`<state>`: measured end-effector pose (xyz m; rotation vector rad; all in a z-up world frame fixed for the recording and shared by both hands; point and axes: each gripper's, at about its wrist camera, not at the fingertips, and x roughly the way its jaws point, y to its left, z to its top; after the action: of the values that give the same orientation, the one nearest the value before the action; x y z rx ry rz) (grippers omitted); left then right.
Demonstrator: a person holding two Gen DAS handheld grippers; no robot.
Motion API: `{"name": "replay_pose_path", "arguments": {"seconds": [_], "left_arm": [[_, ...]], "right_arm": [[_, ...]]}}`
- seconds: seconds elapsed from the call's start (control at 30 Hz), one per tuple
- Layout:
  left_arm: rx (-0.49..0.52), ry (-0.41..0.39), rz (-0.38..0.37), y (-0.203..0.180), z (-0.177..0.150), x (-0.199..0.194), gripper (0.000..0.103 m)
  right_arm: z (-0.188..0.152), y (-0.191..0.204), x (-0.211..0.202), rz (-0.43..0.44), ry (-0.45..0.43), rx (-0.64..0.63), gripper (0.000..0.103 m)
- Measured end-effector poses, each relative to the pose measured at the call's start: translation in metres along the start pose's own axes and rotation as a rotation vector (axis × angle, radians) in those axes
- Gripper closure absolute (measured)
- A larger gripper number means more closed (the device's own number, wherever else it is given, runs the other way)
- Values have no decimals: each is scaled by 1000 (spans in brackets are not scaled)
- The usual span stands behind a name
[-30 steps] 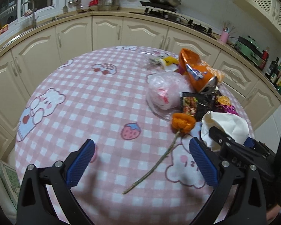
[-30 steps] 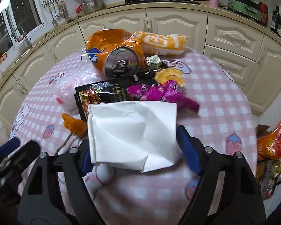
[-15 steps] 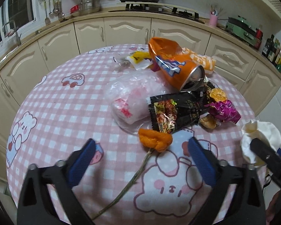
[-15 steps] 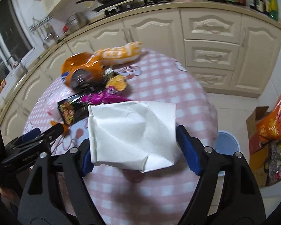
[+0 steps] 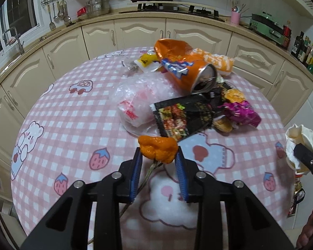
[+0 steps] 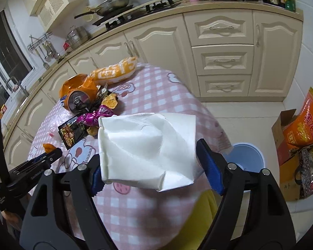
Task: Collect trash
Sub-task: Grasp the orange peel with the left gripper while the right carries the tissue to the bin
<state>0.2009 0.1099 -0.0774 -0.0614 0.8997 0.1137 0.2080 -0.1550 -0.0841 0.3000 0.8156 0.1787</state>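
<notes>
My left gripper (image 5: 158, 160) is closed around an orange wilted flower (image 5: 157, 149) with a long stem (image 5: 144, 181), low over the pink checked table (image 5: 73, 114). My right gripper (image 6: 150, 156) is shut on a crumpled white paper carton (image 6: 146, 148), held past the table's right edge; it also shows in the left wrist view (image 5: 302, 145). A trash pile lies mid-table: an orange can (image 5: 189, 75), a clear plastic bag (image 5: 139, 98), a black snack wrapper (image 5: 183, 114), a purple wrapper (image 5: 240, 112).
A blue bin (image 6: 246, 156) stands on the floor below the table's edge, partly hidden by my right gripper. A cardboard box with orange bags (image 6: 298, 137) sits on the floor at right. Cream kitchen cabinets (image 6: 223, 58) ring the table.
My left gripper moved forward and closed around the orange flower. My right gripper carried the white carton rightward off the table toward the floor side, where the blue bin now shows.
</notes>
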Motion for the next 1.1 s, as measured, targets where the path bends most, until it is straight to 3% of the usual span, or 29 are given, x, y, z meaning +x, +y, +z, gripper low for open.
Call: {"name": "replay_pose_path", "arguments": {"seconds": [0.23,0.43,0.77,1.1], "left_arm": [[46,-66,-18,-35,-10,-31,72],[97,-96,-79,-75,-13,-49,74],[253,-149,-199,-178,-23,-69,77],[404,-126,-333,-278,-45,-70,78]], "right_arm": [[-10,-29,-25,-34,-31,47,27],[-22,-63,-50,-90,-56,110,27],[-41,-139,-97,-222,-110,243,27],[-51,-200,-135,-337,-157,338,27]]}}
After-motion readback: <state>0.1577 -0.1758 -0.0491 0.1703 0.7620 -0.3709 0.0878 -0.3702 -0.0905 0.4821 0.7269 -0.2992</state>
